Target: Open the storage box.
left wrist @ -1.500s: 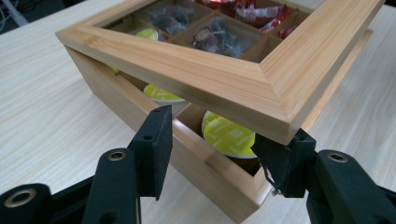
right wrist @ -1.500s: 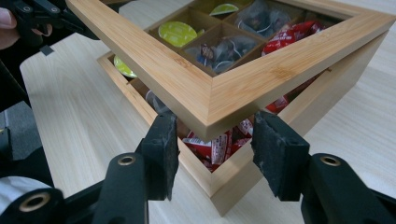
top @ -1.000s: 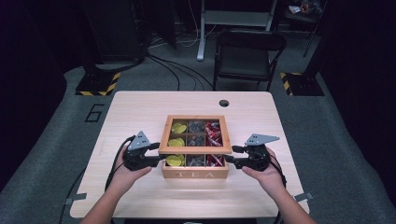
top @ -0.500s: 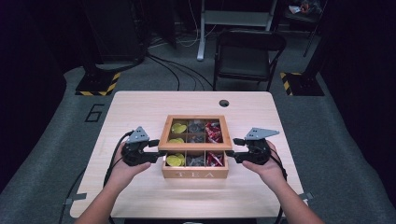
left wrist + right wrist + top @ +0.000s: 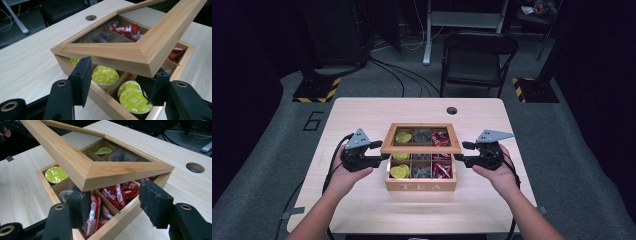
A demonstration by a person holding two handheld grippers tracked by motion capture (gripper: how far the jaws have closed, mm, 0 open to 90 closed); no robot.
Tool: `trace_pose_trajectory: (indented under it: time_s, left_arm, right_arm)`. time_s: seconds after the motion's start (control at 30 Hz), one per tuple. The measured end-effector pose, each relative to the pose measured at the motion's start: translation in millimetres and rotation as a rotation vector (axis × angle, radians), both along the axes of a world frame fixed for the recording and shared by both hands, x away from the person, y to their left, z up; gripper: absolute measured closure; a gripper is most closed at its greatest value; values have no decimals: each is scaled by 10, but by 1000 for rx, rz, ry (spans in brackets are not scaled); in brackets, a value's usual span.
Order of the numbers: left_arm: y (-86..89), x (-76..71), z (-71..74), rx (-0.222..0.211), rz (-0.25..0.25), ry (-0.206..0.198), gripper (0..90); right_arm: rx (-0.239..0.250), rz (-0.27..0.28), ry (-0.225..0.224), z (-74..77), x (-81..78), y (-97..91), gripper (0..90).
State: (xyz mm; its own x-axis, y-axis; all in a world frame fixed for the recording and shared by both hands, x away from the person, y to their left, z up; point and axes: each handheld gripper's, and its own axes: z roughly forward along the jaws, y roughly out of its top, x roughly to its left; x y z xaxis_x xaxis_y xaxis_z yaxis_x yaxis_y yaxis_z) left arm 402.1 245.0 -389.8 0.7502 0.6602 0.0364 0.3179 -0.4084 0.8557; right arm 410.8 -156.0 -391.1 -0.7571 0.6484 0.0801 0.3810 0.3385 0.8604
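High view: my left gripper [image 5: 379, 151] and my right gripper [image 5: 460, 152] flank a wooden tea box [image 5: 421, 172] near the front middle of the table [image 5: 362, 110]. The glass-paned lid [image 5: 421, 138] hangs raised above the box, tilted up and toward the far side, and each gripper meets one of its side edges. From this height I cannot tell how the pads sit against the wood.

Left gripper view: the lid's near corner [image 5: 146, 58] lies between my jaws. One pad [image 5: 83, 77] stands free beside the box wall with a gap to the lid, the other [image 5: 155, 87] sits beneath the lid's underside. My left jaws are parted, have just been widening, and prop the frame from below, not pinching it. Yellow capsules [image 5: 132, 98] fill the near compartments; through the glass, dark pods and red sachets [image 5: 126, 28] show farther off.

Right gripper view: the opposite lid corner [image 5: 105, 173] overhangs my jaws. One pad [image 5: 156, 203] stands clear of the box's outer wall, the other [image 5: 80, 205] dips inside the box beneath the frame. My right jaws are likewise apart, have just eased slightly inward, and clamp nothing. Here red sachets [image 5: 117, 195] lie nearest, with a yellow capsule [image 5: 55, 174] across the box. The table's cable hole [image 5: 195, 167] shows at right.
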Motion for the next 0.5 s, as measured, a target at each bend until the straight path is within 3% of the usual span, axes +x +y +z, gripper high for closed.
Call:
trace_pose_trajectory:
  time_s: [0.23, 0.5]
  left_arm:
    - [-5, 24, 57, -5, 10, -30, 467]
    - [-5, 79, 137, -2, -11, -37, 506]
  right_arm:
    - [18, 0, -11, 50, 43, -8, 423]
    - [-9, -6, -18, 80, 117, -14, 437]
